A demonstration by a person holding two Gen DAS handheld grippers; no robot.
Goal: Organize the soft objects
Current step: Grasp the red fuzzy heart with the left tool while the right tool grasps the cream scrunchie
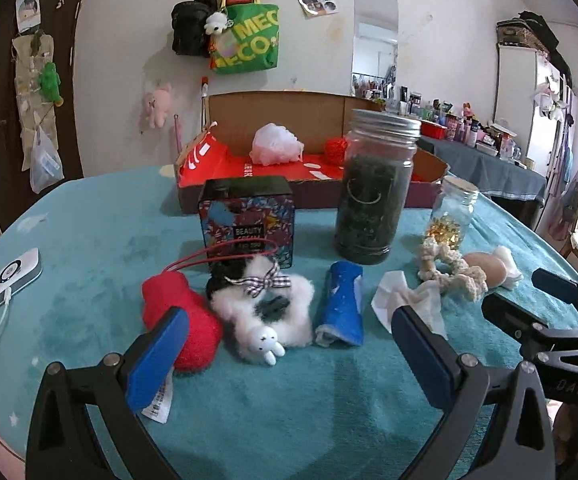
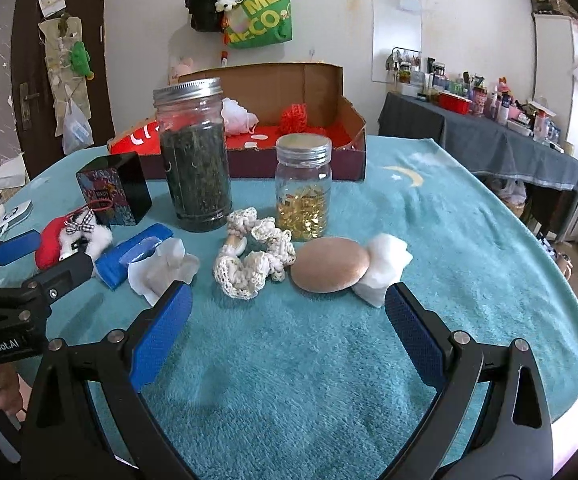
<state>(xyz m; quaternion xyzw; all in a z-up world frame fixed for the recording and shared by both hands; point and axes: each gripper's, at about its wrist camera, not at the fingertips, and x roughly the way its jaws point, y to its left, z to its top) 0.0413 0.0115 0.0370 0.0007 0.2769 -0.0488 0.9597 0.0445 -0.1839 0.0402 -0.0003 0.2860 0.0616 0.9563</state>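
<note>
Soft items lie in a row on the teal blanket (image 1: pixel 289 400): a red plush (image 1: pixel 181 320), a white fluffy rabbit pouch (image 1: pixel 265 312), a blue roll (image 1: pixel 341 304), a white tissue (image 1: pixel 409 300), a cream crochet scrunchie (image 2: pixel 253 256), a tan sponge (image 2: pixel 329 264) and a white cotton wad (image 2: pixel 385 268). My left gripper (image 1: pixel 289 344) is open, its left finger beside the red plush. My right gripper (image 2: pixel 289 320) is open, in front of the scrunchie and sponge. A cardboard box (image 2: pixel 349 120) with red lining at the back holds a white bath pouf (image 1: pixel 277 144) and red yarn (image 2: pixel 297 116).
A tall jar of dark leaves (image 2: pixel 193 152), a small jar of gold capsules (image 2: pixel 303 188) and a patterned tin (image 1: pixel 249 220) stand behind the soft items. A white device (image 1: pixel 13 276) with a cable lies at the left edge. A cluttered side table (image 2: pixel 489 132) stands at the right.
</note>
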